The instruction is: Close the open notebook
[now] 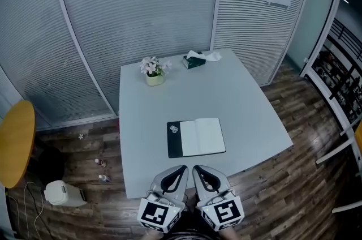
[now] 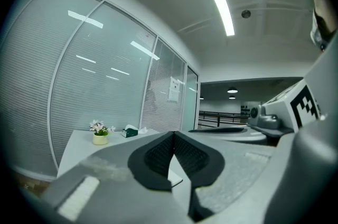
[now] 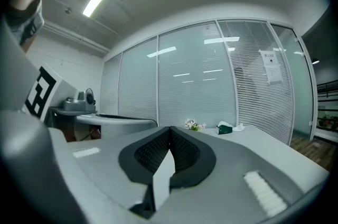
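The open notebook (image 1: 195,137) lies flat near the front edge of the pale table (image 1: 243,97), its black cover (image 1: 174,140) to the left and a white page to the right. Both grippers hover side by side just off that front edge, pointing level at the notebook and apart from it. My left gripper (image 1: 181,167) (image 2: 173,134) is shut with nothing in it. My right gripper (image 1: 197,167) (image 3: 169,129) is likewise shut and empty. In the left gripper view, a corner of the notebook (image 2: 175,182) shows below the closed tips.
A small pot of flowers (image 1: 154,71) (image 2: 100,134) (image 3: 194,124) and a green tissue box (image 1: 195,59) (image 2: 130,132) (image 3: 225,128) stand at the table's far edge. Blind-covered glass walls (image 1: 141,1) stand behind. A yellow round table (image 1: 16,142) and a white bin (image 1: 62,192) are at the left.
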